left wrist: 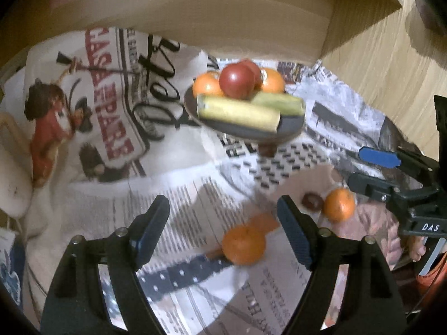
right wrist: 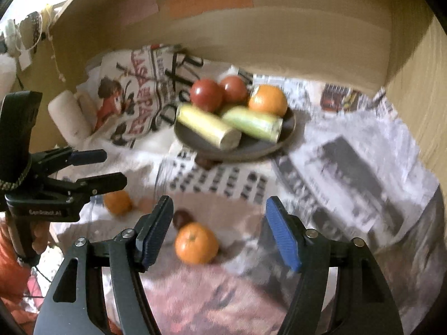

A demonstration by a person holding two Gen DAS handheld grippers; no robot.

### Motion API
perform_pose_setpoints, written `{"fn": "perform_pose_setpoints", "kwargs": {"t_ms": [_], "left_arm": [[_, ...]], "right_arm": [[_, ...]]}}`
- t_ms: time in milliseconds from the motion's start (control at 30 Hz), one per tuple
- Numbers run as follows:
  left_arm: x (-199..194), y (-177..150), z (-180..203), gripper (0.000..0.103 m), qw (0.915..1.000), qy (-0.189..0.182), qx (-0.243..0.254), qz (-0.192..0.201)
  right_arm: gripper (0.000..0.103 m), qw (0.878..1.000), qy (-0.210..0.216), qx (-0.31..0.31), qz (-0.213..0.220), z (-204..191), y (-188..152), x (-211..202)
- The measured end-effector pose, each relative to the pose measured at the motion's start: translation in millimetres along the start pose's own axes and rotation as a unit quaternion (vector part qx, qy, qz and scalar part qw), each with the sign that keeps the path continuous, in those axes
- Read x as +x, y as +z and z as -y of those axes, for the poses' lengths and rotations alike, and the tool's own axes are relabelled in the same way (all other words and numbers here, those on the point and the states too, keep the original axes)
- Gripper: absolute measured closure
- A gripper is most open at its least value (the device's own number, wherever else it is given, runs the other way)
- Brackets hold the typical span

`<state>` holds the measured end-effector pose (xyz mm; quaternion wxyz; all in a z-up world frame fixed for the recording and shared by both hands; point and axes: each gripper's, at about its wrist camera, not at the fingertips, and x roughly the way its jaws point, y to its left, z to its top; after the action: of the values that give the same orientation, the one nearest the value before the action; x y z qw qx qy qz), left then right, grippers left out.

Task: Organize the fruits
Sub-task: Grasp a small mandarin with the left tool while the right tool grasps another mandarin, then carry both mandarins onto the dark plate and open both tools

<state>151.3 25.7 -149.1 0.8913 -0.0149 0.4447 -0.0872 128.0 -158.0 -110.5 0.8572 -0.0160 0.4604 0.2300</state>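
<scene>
A dark plate [left wrist: 290, 128] [right wrist: 251, 148] stands on the newspaper and holds two red apples [left wrist: 236, 81] [right wrist: 206, 95], oranges [left wrist: 272, 81] [right wrist: 267, 100] and two corn cobs [left wrist: 237, 113] [right wrist: 208, 127]. My left gripper [left wrist: 223, 231] is open, with a loose orange [left wrist: 243, 245] on the paper just ahead between its fingers; it also shows in the right wrist view [right wrist: 118, 202]. My right gripper [right wrist: 219, 229] is open above a second loose orange [right wrist: 196, 243] [left wrist: 339, 204]. A small dark fruit [left wrist: 312, 201] [right wrist: 183, 218] lies beside that orange.
Newspaper [left wrist: 117, 89] [right wrist: 349, 153] covers the surface inside a wooden alcove with a back wall [right wrist: 251, 39] and a side wall [left wrist: 377, 64]. A white roll [right wrist: 71, 117] lies at the left. Another small dark thing [left wrist: 266, 149] sits under the plate's front rim.
</scene>
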Motion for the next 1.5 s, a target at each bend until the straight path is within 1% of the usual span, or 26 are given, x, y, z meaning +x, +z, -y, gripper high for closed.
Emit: {"fn": "perform_pose_setpoints", "kwargs": {"t_ms": [100, 133, 200, 300, 333, 367, 400, 433, 467, 500, 600, 800, 1100, 1300, 1500], "left_arm": [[5, -11, 3, 0.024, 1.0, -0.001, 0.0, -0.01], [7, -15, 4, 0.025, 0.9999, -0.004, 0.003, -0.013], [9, -18, 7, 0.029, 0.9998, -0.006, 0.01, -0.017], [12, -23, 11, 0.039, 0.9995, -0.011, 0.019, -0.023], [14, -25, 12, 0.044, 0.9994, -0.011, 0.02, -0.026], [15, -26, 12, 0.047, 0.9994, -0.008, 0.023, -0.024], [14, -26, 13, 0.048, 0.9995, -0.006, 0.025, -0.021], [14, -26, 13, 0.054, 0.9994, -0.007, 0.026, -0.02], [14, -26, 13, 0.063, 0.9994, -0.01, 0.027, -0.02], [14, -25, 13, 0.068, 0.9993, -0.017, 0.027, -0.021], [13, -25, 12, 0.068, 0.9991, -0.027, 0.026, -0.02], [9, -17, 11, 0.068, 0.9992, -0.029, 0.024, -0.012], [5, 25, 15, 0.068, 0.9989, -0.027, 0.033, 0.019], [20, 49, 17, 0.068, 0.9987, -0.031, 0.035, 0.022], [43, 68, 16, 0.068, 0.9987, -0.036, 0.034, 0.008]], "right_arm": [[0.037, 1.0, 0.008, 0.006, -0.014, -2, -12, 5], [0.037, 1.0, 0.012, 0.004, -0.012, -3, -14, 6], [0.037, 1.0, 0.018, 0.003, -0.02, -6, -19, 10], [0.038, 0.999, 0.024, -0.001, -0.031, -10, -24, 15], [0.041, 0.999, 0.025, -0.002, -0.033, -11, -24, 17], [0.045, 0.999, 0.026, -0.004, -0.034, -12, -25, 18], [0.051, 0.999, 0.027, -0.006, -0.037, -13, -25, 20], [0.058, 0.999, 0.025, -0.007, -0.037, -14, -25, 21], [0.061, 0.999, 0.023, -0.008, -0.036, -14, -25, 22], [0.066, 0.999, 0.025, -0.009, -0.037, -14, -25, 22], [0.067, 0.999, 0.029, -0.007, -0.038, -12, -25, 22], [0.067, 0.999, 0.026, -0.006, -0.03, -11, -20, 18], [0.067, 1.0, 0.014, -0.006, -0.003, 2, 9, 9], [0.067, 1.0, 0.008, -0.006, 0.005, 15, 33, 12], [0.067, 1.0, 0.006, -0.01, 0.003, 24, 53, 24]]}}
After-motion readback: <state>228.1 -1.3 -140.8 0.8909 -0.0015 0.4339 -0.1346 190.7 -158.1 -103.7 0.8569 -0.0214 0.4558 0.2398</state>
